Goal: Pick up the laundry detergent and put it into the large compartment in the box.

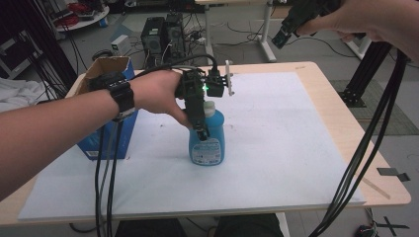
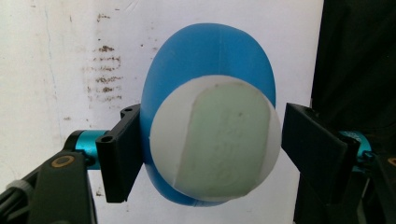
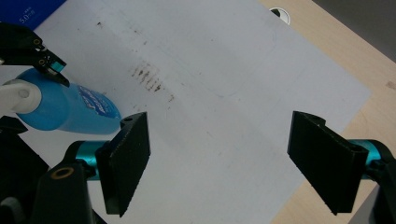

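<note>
Blue bottle (image 1: 207, 140) stands upright on the white sheet (image 1: 276, 148) near the middle of the table (image 1: 390, 190), white cap (image 2: 215, 135) on top. Left gripper (image 1: 200, 126) comes down from above, its jaws apart and straddling the bottle's upper body; in the left gripper view one jaw sits against the bottle's side and the other stands just clear, so the bottle is not clamped. The top-down approach likely suits a grasp around the shoulder. Right gripper (image 3: 219, 161) is held high over the far right of the table, jaws wide apart and empty. A blue cardboard box (image 1: 111, 106) stands left of the bottle, near the left forearm; nothing else crowds the bottle
</note>
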{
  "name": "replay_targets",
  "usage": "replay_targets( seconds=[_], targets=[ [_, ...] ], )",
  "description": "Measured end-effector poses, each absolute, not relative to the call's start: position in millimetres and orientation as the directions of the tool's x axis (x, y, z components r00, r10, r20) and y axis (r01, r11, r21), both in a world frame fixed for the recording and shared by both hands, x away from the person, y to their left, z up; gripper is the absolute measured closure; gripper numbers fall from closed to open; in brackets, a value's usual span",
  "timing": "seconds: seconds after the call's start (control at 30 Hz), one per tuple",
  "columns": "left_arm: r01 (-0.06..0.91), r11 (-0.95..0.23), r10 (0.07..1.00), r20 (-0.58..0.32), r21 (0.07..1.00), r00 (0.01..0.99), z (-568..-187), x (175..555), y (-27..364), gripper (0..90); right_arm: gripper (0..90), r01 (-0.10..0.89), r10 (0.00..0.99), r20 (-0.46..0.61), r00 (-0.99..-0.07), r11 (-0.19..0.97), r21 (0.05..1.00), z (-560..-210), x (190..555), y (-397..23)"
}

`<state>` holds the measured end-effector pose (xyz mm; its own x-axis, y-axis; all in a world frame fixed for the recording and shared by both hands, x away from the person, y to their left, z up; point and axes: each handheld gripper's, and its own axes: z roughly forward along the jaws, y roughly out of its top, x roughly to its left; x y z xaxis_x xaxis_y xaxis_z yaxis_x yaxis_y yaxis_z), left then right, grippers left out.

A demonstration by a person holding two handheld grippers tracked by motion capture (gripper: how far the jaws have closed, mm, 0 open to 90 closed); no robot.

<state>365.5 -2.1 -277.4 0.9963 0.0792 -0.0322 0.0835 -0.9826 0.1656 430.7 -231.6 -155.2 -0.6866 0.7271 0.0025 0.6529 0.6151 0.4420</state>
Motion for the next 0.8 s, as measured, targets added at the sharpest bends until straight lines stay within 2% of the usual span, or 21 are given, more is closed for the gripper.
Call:
replay_targets(
  seconds=[0.5, 0.8],
  targets=[
    [0.097, -0.981, 0.093, -0.029, 0.166, 0.995, -278.8, 367.6, -2.3, 29.9, 20.6, 0.654, 0.727, 0.006, -0.686, 0.614, 0.442, -156.8, 430.8, -232.3],
    [0.091, -0.983, 0.089, -0.024, 0.156, 0.996, -281.5, 367.9, -6.2, 30.0, 20.6, 0.653, 0.725, 0.007, -0.688, 0.616, 0.441, -157.8, 430.9, -233.3]
  ],
)
